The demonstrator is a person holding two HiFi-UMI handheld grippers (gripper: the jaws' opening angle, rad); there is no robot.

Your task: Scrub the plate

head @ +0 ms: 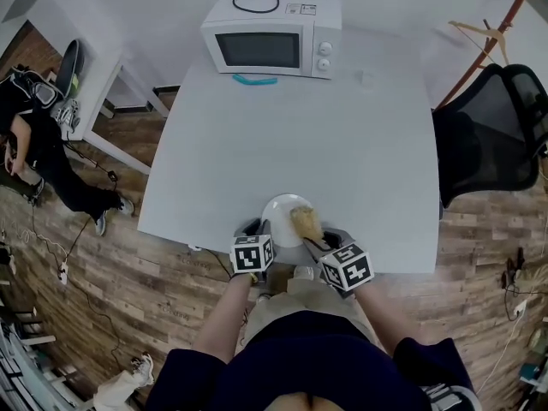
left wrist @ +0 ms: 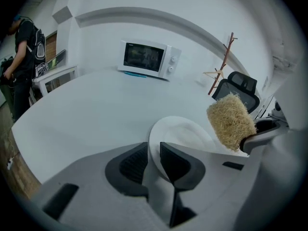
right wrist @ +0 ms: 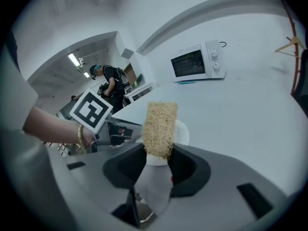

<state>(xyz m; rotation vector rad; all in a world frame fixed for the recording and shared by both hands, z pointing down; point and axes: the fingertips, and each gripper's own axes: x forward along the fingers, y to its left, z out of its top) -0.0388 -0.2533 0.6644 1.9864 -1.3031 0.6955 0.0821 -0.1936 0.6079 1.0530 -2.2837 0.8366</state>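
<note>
A white plate sits at the table's near edge, right in front of me. My left gripper has the plate's left rim between its pads, which close on it from both sides. The right gripper is shut on a tan fibrous scrub sponge. In the right gripper view that sponge stands up from the jaws over the plate. Seen from the left gripper view, the sponge hovers at the plate's right side.
The white table carries a microwave at its far edge, with a teal object in front of it. A black office chair stands to the right. A person stands by a side desk at the left.
</note>
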